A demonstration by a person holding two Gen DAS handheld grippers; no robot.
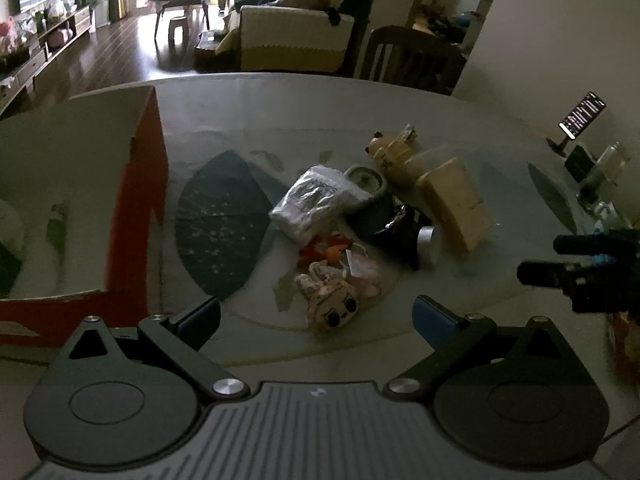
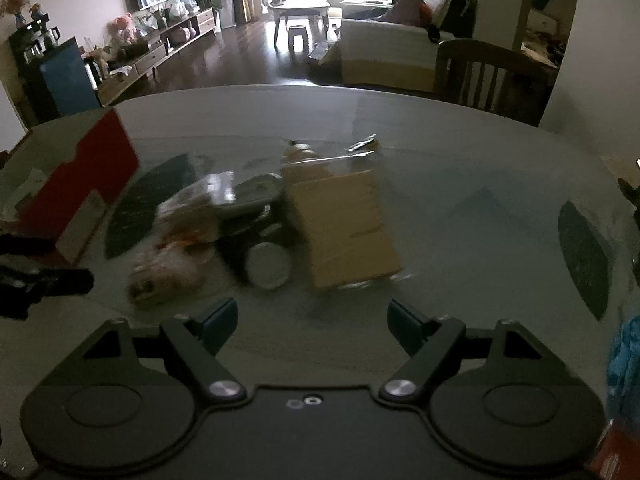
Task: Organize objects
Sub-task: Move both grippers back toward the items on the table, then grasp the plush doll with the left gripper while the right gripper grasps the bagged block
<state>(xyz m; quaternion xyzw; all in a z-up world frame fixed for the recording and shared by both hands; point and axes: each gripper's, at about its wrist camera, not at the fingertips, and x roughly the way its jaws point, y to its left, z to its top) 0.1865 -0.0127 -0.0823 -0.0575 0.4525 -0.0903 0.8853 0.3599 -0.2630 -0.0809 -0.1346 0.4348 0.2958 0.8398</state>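
Observation:
A pile of small things lies mid-table. It holds a beige plush doll [image 1: 330, 300], an orange toy [image 1: 326, 250], a white plastic packet [image 1: 310, 204], a grey round dish [image 1: 366, 186], a yellow plush [image 1: 390, 156], a black item with a silver cap [image 1: 428, 238] and a tan cardboard box [image 1: 456, 204]. My left gripper [image 1: 316, 316] is open just before the doll, holding nothing. My right gripper [image 2: 311, 316] is open and empty too, short of the tan box [image 2: 344, 224] and silver cap [image 2: 269, 266]. The right wrist view is blurred.
A red and white open carton [image 1: 140, 200] stands at the table's left, also seen as the carton [image 2: 88, 184] in the right wrist view. A phone on a stand [image 1: 582, 116] and small jars sit far right. A wooden chair [image 2: 480, 76] is behind the table.

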